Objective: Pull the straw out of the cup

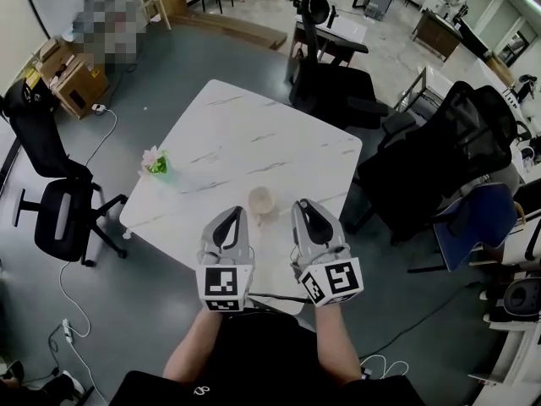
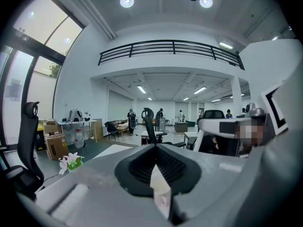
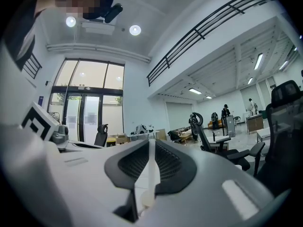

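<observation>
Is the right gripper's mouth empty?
No, the right gripper is shut on a thin white straw that runs up between its two dark pads.

Grey hand-held grippers carry black-and-white marker cubes.

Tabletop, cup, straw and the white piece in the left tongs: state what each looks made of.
Tabletop: white marble-look stone or laminate, with grey veins and a slight sheen.
Cup: pale and translucent-looking, likely thin plastic; too small to settle.
Straw, clamped in the right tongs: matte white, paper or opaque plastic.
White piece, pinched in the left tongs: folded, paper-like.
</observation>
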{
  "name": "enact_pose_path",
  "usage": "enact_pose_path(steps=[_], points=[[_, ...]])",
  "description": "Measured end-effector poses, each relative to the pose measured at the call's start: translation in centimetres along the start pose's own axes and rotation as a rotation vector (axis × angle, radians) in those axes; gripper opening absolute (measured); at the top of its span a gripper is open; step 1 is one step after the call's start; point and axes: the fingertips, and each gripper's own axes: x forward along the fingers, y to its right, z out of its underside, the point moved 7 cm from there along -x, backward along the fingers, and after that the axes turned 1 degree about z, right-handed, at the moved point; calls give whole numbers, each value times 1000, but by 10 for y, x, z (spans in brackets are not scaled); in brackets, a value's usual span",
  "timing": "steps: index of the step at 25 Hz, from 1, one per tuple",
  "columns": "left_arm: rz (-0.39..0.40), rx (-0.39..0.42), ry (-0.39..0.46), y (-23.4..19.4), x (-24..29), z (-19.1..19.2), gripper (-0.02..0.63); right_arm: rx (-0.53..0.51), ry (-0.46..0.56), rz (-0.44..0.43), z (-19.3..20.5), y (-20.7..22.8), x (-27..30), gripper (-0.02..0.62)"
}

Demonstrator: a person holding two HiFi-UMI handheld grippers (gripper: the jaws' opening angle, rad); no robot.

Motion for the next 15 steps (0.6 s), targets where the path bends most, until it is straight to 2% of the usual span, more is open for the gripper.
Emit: enact_pose_path(steps=[15], points=[[2,7,9,9,-6,-1,0,-15,5,-10,-4,-1,-8,38]])
